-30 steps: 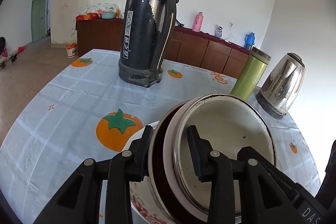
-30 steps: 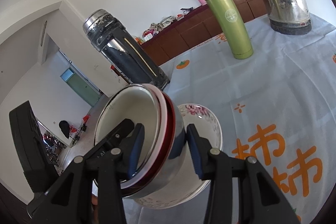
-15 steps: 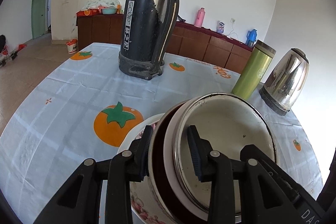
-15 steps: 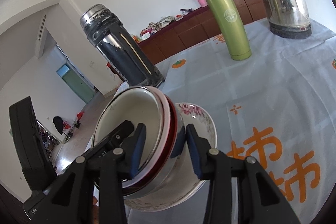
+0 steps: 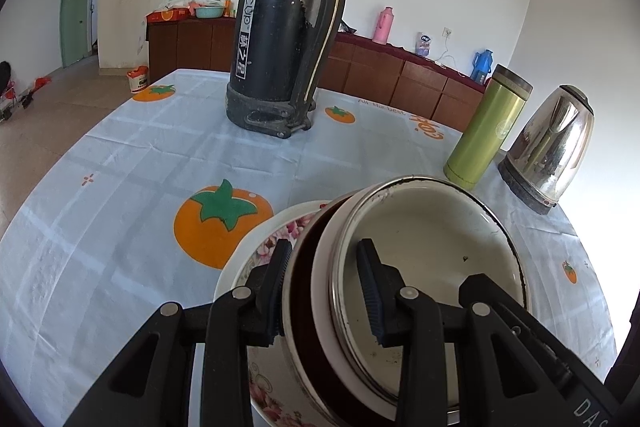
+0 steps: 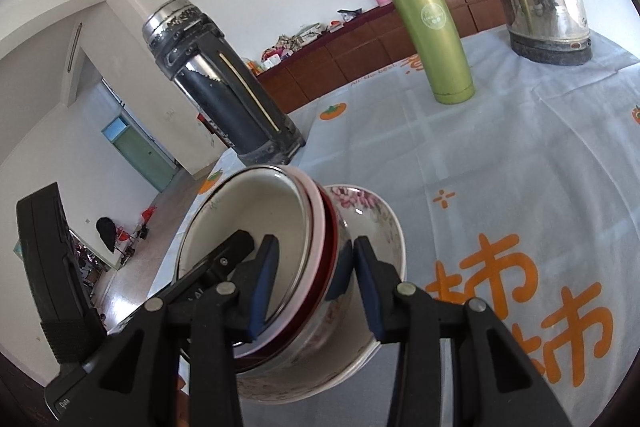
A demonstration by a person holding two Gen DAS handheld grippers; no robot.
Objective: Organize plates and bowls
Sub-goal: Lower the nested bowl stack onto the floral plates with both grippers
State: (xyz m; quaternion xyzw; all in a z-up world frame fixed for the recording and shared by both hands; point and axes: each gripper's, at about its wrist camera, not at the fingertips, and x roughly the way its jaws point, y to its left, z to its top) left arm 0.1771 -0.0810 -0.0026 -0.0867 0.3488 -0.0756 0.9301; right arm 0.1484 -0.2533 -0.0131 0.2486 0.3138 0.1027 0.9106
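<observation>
Both tongs are clamped on the same nested stack of bowls [image 5: 420,259], one from each side. The left tongs [image 5: 324,283] pinch the rim on their side, one pad inside the white top bowl, the other outside. The right tongs [image 6: 312,279] do the same on the opposite rim. The stack sits tilted in a floral plate [image 6: 380,223] right under the tips. Beyond that the worktop [image 5: 120,187] is open cloth for a good stretch. Further ahead stand a black thermos [image 5: 284,27], a green flask [image 5: 488,131] and a steel kettle [image 5: 548,151] near the far edge.
</observation>
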